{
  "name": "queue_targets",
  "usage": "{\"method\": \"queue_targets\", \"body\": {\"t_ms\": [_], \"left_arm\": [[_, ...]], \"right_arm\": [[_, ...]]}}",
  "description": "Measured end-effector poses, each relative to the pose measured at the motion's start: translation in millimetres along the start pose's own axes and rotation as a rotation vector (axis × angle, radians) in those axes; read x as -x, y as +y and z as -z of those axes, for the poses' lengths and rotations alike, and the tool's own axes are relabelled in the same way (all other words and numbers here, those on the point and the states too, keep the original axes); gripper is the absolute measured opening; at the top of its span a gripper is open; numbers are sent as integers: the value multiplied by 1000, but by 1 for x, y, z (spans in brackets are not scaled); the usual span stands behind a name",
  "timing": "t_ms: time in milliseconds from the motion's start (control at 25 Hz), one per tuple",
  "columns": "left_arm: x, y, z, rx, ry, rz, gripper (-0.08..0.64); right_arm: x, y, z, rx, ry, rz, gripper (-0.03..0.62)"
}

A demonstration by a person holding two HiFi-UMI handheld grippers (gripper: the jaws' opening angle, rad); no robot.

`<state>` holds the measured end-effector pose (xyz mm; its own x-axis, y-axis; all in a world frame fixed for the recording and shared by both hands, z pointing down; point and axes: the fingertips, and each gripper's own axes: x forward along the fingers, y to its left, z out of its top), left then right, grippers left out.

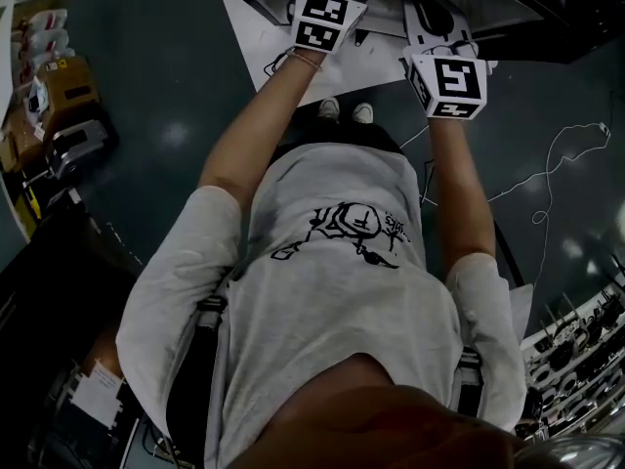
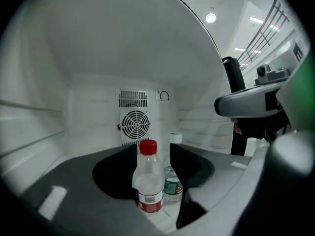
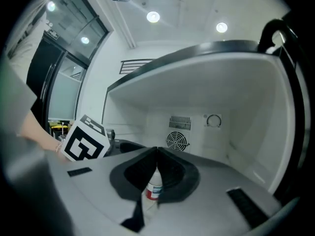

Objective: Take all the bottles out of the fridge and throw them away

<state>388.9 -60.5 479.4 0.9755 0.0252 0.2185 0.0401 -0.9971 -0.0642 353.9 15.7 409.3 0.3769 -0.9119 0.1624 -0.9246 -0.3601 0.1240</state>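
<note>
A: Where does the left gripper [image 2: 153,154] stand?
B: It is inside the fridge [image 2: 93,77], jaws spread as wide as they go and gripping nothing. The red-capped bottle [image 2: 148,178] stands upright between them at 12 o'clock, and the pads are off it.
A: And the right gripper [image 3: 157,154]?
B: Its jaws are together and empty. It looks in from the fridge mouth, with the left gripper's marker cube [image 3: 84,144] at its 9 o'clock.
A: How should the pick go?
B: The left one likely needs to ease in until its pads flank the bottle's body. Then it should close squarely and lift straight, so the green-labelled bottle [image 2: 173,185] just behind at 2 o'clock isn't knocked.
A: What can't be made out?
B: Whether the two bottles touch, since a jaw hides the second one's side. The white cap [image 2: 175,137] further back may belong to that bottle or to a third. No bin shows anywhere.
</note>
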Motion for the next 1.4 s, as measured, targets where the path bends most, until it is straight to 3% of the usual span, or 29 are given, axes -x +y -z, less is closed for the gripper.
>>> {"method": "queue_targets", "body": {"t_ms": [720, 1080, 1400], "left_arm": [[-43, 15, 13, -57, -20, -7, 184], [-34, 15, 6, -91, -45, 16, 156], [-5, 13, -6, -62, -47, 4, 156]], "right_arm": [[-19, -21, 19, -48, -12, 35, 11], [-15, -27, 22, -57, -7, 50, 9], [-8, -24, 13, -75, -5, 43, 10]]}}
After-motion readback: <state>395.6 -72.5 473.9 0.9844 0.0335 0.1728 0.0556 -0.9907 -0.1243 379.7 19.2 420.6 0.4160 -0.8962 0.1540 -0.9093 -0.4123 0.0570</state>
